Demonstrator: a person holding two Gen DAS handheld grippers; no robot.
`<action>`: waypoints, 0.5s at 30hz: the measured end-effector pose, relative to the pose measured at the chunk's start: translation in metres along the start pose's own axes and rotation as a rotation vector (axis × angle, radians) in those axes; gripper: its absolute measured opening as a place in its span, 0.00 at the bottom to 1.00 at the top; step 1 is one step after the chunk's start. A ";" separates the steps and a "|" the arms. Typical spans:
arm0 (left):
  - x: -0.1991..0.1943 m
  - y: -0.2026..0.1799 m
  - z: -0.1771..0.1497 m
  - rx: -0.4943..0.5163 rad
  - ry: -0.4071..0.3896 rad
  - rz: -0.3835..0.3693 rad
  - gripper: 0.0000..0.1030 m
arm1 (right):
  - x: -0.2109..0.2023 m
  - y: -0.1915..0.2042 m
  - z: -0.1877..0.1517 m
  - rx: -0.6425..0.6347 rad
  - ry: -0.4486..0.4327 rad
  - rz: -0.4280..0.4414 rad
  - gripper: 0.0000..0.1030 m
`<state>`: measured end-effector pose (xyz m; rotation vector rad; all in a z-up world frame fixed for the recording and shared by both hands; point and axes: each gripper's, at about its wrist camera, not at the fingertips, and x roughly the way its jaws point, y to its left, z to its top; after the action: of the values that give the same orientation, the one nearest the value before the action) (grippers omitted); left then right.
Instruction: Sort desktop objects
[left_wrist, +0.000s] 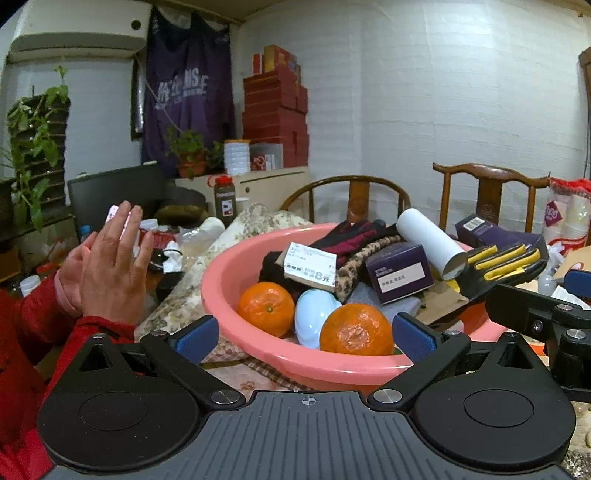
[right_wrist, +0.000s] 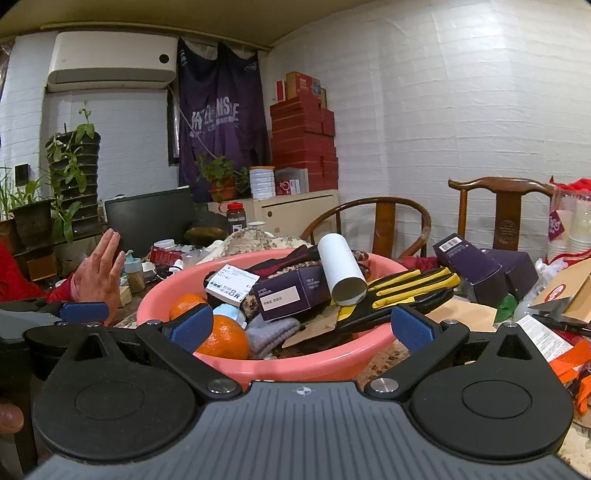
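1. Left wrist view: pink basin (left_wrist: 236, 280) sits dead ahead at 12 o'clock, heaped with mixed goods; sorting looks barely begun, nothing lifted yet

2. Inside it, near rim: two oranges, one at 11 o'clock (left_wrist: 266, 308), one at 1 o'clock (left_wrist: 356, 328), with a pale blue egg-shaped object (left_wrist: 314, 317) wedged between them, touching both

3. Further back in the heap: a small price-labelled box (left_wrist: 310, 269), a purple box (left_wrist: 399, 271), a white cardboard tube (left_wrist: 430, 242) lying tilted on top, dark knit gloves (left_wrist: 354, 236), and a black-and-yellow glove (left_wrist: 506, 264) draped over the 2 o'clock rim

4. Left gripper (left_wrist: 308, 334): tongs spread wide, blue pads clear of everything, holding nothing; it hangs just short of the basin's near rim

5. Right wrist view: right gripper (right_wrist: 301, 326) likewise wide and empty, near the rim, pads touching nothing; the nearer orange (right_wrist: 225, 341) shows just past its left pad

6. A person's bare hand (left_wrist: 110, 266) in a red sleeve is raised at 9 o'clock, well apart from the basin

7. Judgement: step in hand is the approach and choice of a first item. Oranges are nearest and uncovered; next move calls for dropping over the rim and centring the pads on one before closing. The tube may roll if the pile is nudged
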<state>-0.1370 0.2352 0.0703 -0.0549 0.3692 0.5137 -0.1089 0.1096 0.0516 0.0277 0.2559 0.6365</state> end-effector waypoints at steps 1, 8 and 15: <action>0.001 0.000 0.000 -0.003 0.002 -0.002 1.00 | 0.001 -0.001 0.000 0.000 0.000 0.000 0.99; 0.009 -0.003 0.002 0.008 0.004 0.002 1.00 | 0.007 -0.004 0.000 0.006 0.007 0.000 0.99; 0.012 -0.001 0.001 0.006 -0.003 -0.001 1.00 | 0.011 -0.004 -0.002 0.008 0.016 0.003 0.99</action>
<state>-0.1263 0.2403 0.0672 -0.0488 0.3673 0.5119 -0.0980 0.1130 0.0471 0.0310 0.2737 0.6387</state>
